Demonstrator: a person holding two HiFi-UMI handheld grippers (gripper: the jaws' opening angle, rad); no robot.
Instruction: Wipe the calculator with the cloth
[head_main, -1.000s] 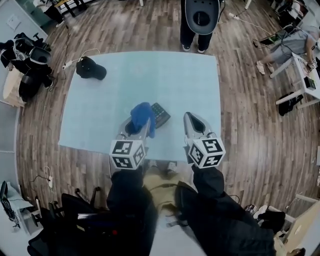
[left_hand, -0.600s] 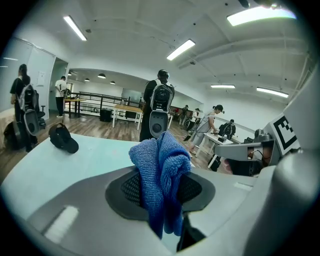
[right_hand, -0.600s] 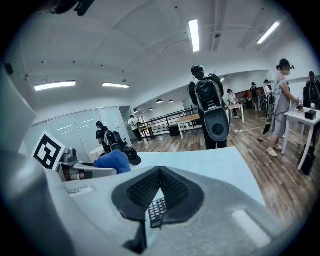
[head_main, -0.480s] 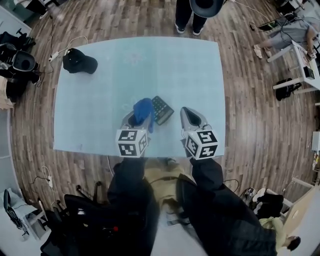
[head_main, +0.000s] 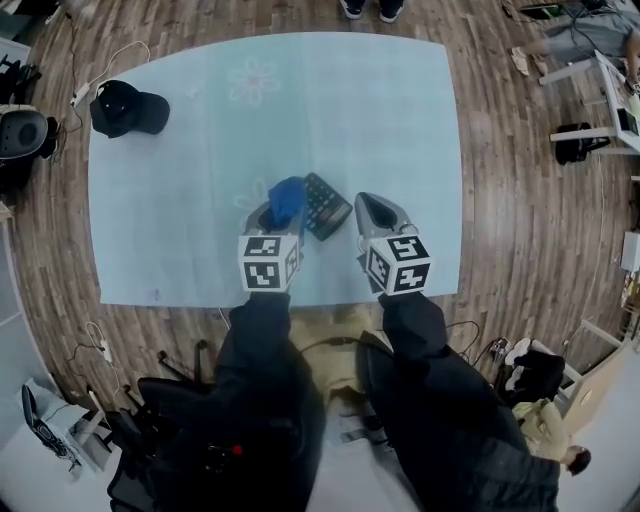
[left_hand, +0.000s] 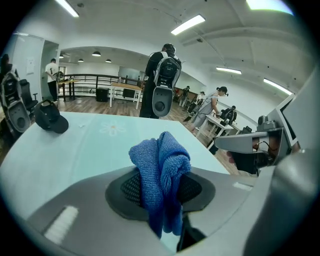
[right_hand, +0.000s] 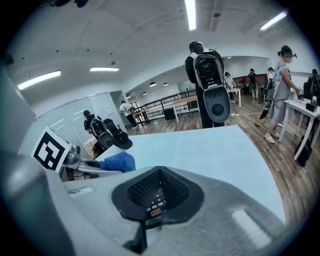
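A dark calculator (head_main: 328, 205) lies flat on the light blue table (head_main: 200, 200), near its front edge. My left gripper (head_main: 280, 208) is shut on a bunched blue cloth (head_main: 288, 194), which hangs just at the calculator's left side. In the left gripper view the cloth (left_hand: 161, 172) fills the gap between the pads. My right gripper (head_main: 363, 203) stands at the calculator's right edge, fingers together. In the right gripper view only a few calculator keys (right_hand: 154, 205) show through the slit between its pads. The cloth (right_hand: 117, 161) shows at the left there.
A black cap (head_main: 125, 108) lies at the table's far left corner. A person with a backpack (left_hand: 162, 85) stands at the far edge. Other people, desks and bags are around the room on the wood floor. The table's near edge (head_main: 330, 298) runs under my grippers.
The head camera has tilted, so the table sits higher and larger in view. My right gripper has closed in on the calculator's right edge. The cloth stays clamped in the left gripper.
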